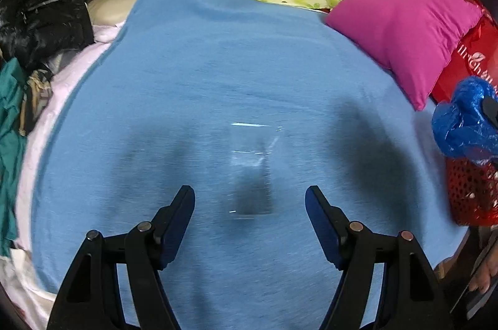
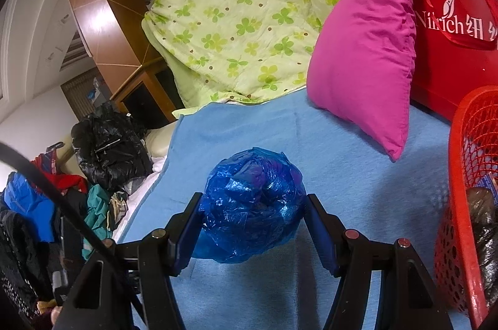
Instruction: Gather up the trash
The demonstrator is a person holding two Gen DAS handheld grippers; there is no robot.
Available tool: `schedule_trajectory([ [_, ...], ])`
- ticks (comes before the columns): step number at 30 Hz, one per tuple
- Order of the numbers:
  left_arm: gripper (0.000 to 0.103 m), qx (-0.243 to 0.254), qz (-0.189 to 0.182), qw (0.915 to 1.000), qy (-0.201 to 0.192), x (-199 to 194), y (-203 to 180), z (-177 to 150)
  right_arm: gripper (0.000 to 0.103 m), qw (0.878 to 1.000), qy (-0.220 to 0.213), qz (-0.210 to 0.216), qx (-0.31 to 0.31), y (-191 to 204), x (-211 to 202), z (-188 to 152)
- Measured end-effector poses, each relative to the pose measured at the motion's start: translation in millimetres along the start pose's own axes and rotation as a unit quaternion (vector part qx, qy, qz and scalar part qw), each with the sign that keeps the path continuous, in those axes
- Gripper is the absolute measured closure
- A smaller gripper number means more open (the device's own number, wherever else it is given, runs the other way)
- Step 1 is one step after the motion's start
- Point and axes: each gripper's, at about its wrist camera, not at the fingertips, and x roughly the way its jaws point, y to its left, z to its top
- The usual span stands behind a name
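1. The right gripper (image 2: 252, 213), nearest its camera, pinches a crumpled blue bag (image 2: 253, 204); both pads press into the plastic, and the wad hangs just above the blue sheet (image 2: 358, 174) on the bed.
2. The left gripper (image 1: 250, 211) stands spread and empty over the same sheet. Ahead of its tips lies a clear wrapper (image 1: 253, 168) with a dark part at its near end; the view is blurred, so its outline is hard to read.
3. A red basket (image 2: 463, 174) sits at the bed's right edge, just beside the held bag. Dark trash already lies in it, so it is probably where the bag should go.
4. Behind stand a pink pillow (image 2: 364, 56), a red tote (image 2: 451, 28) and a green quilt (image 2: 249, 12); black clothing (image 2: 109, 149) is heaped at the left edge.
5. Risk: the bag is slick and springy. If the pads ease off before it is over the basket, it could drop onto the sheet or puff open and spill whatever it wraps.
6. Risk: swinging right too low could knock the basket's rim and tip it off the bed edge.
7. Risk: the wrapper is flat, thin and almost see-through. The left gripper could close on sheet fabric instead, or slide the wrapper away.
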Motion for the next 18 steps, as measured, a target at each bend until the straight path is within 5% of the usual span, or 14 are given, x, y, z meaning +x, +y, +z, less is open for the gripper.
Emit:
schedule_trajectory([
  [9,0.029,-0.034,-0.009,0.9992,0.020,24,0,-3,0.035,1.000,-0.009,0.001,-0.001,-2,-7,1],
  [12,0.047,-0.049,-0.025,0.9983,0.020,26,6,-7,0.035,1.000,-0.012,0.001,-0.001,-2,-9,0],
  [18,0.048,-0.037,-0.022,0.9991,-0.009,8,3,-5,0.035,1.000,-0.023,-0.011,-0.016,-3,-17,0],
])
